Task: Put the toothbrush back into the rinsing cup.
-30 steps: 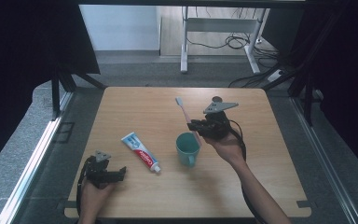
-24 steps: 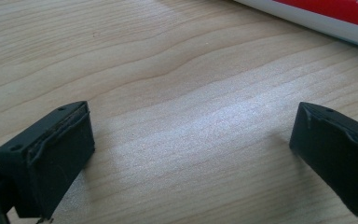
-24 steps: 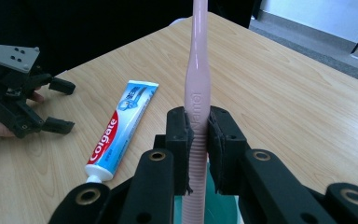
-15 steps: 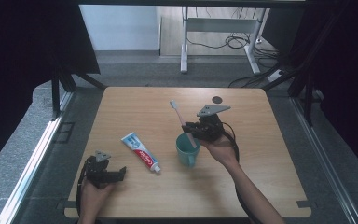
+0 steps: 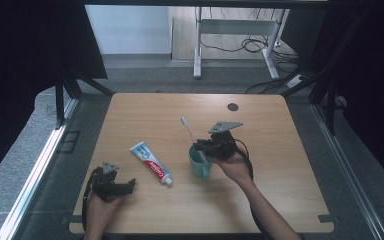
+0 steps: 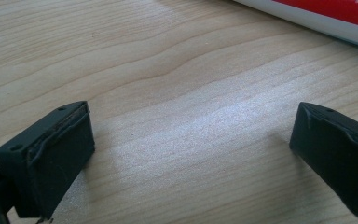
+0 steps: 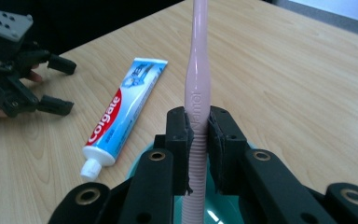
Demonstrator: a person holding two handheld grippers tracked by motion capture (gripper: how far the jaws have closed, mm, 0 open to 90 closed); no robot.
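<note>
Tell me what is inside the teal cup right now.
The lower end of the pink toothbrush, clamped in the right claw, dips into the teal cup. The claw covers most of the opening, so the cup's bottom and anything else inside cannot be seen.

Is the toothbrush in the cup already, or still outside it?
Partly in: the toothbrush handle end dips into the cup, head sticking up, right tongs gripping it.

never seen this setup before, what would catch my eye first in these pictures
The pink toothbrush stands out, clamped in the right gripper and slanting up out of the teal cup near the middle of the wooden table. Left of the cup lies a toothpaste tube, flat on the wood. At the near left edge, the left gripper rests open, holding nothing.
</note>
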